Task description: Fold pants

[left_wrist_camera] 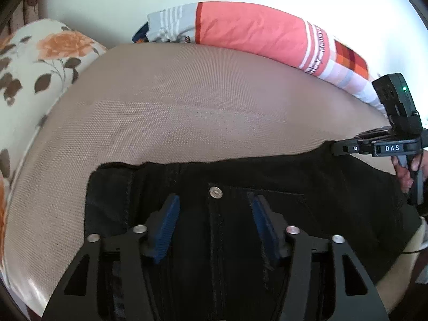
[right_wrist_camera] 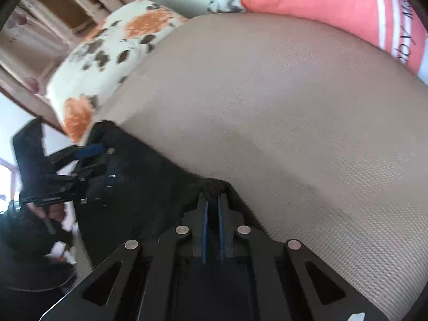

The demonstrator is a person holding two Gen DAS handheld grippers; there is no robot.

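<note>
Black pants [left_wrist_camera: 321, 187] lie on a taupe woven bed cover [left_wrist_camera: 187, 107], waist end toward me. A metal waist button [left_wrist_camera: 215, 192] shows at the top of the fly. My left gripper [left_wrist_camera: 216, 214] hovers open over the waistband, its blue pads [left_wrist_camera: 169, 222] standing either side of the button. In the right wrist view my right gripper [right_wrist_camera: 212, 200] is shut on a bunched edge of the pants [right_wrist_camera: 149, 187], with its pads almost together. That gripper [left_wrist_camera: 338, 149] also shows at the pants' right waist corner, and the left gripper [right_wrist_camera: 104, 163] appears at the far left.
A floral pillow [left_wrist_camera: 40, 61] lies at the left and a coral striped pillow [left_wrist_camera: 254, 29] along the back by a pale wall. A person's hand [left_wrist_camera: 406, 176] holds the right gripper's handle. Wooden furniture [right_wrist_camera: 53, 13] stands beyond the floral pillow.
</note>
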